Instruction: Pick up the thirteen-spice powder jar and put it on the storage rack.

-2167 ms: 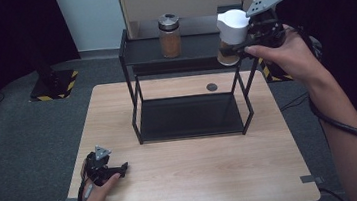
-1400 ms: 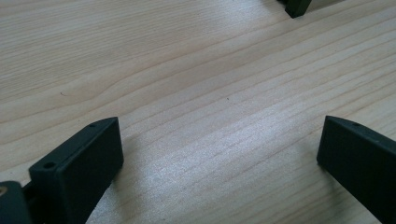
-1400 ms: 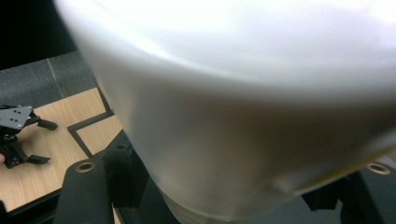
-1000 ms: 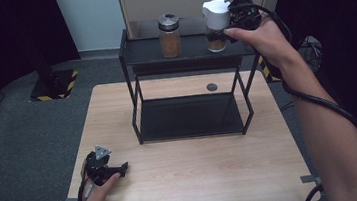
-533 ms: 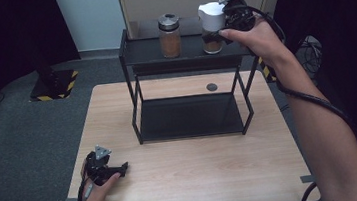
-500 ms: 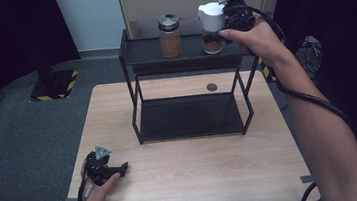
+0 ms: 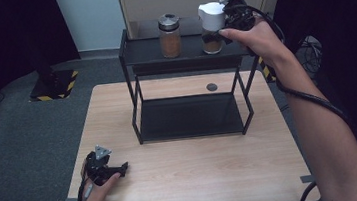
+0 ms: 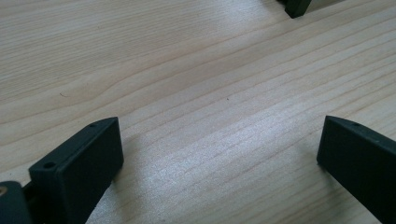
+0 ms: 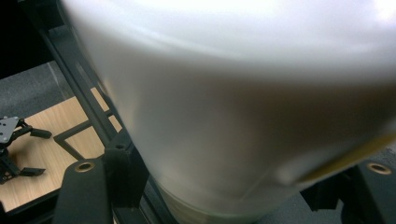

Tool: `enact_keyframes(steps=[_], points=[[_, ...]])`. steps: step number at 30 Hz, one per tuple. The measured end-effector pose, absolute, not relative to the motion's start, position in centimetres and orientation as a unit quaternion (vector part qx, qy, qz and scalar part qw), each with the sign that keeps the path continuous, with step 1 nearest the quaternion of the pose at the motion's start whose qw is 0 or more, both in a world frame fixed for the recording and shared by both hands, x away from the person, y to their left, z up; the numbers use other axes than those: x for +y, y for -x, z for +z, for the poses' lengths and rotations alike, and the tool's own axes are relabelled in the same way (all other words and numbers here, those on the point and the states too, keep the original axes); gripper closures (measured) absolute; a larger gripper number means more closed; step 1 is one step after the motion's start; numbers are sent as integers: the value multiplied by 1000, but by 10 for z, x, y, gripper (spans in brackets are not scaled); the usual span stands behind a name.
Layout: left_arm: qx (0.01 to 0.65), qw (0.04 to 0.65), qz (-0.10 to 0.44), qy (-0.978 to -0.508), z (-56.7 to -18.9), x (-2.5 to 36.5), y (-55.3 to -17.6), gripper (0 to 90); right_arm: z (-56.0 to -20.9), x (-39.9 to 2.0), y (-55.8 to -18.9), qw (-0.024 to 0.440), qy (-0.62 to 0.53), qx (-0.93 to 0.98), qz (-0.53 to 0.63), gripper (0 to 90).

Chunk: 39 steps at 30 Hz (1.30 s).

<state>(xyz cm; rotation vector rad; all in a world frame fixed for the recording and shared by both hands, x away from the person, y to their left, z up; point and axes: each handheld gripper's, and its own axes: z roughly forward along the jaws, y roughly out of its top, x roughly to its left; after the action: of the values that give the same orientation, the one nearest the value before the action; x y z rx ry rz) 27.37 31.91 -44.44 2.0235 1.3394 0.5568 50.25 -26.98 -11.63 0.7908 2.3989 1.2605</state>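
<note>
Pale wood counter (image 7: 195, 179) under dark surroundings, black two-tier rack (image 7: 185, 59) at its far side. Right gripper (image 7: 228, 22): fingers clamped on the white-lidded jar (image 7: 211, 26), which stands at the right end of the rack's top shelf, well apart from a metal-capped jar (image 7: 170, 35) on its left. Left gripper (image 7: 107, 169) rests on the counter's near left corner, fingers (image 8: 79, 168) spread wide, holding nothing.

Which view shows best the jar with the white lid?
The high view: the jar with the white lid stands whole on the black rack's top shelf, held by the right gripper. The right gripper view gives a blurred close-up of its lid.
</note>
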Motion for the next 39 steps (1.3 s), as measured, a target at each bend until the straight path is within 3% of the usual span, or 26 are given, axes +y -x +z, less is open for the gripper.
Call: enact_keyframes(steps=[8,19,39], points=[[510,320,212,-770,-444,319,-274,0,-115,-268,-501,163,-273,843,435,295],[510,320,212,-770,-444,319,-274,0,-104,-265,-478,213,-253,849,413,103],[510,320,212,-770,-444,319,-274,0,-89,-277,-412,234,-227,868,373,78]])
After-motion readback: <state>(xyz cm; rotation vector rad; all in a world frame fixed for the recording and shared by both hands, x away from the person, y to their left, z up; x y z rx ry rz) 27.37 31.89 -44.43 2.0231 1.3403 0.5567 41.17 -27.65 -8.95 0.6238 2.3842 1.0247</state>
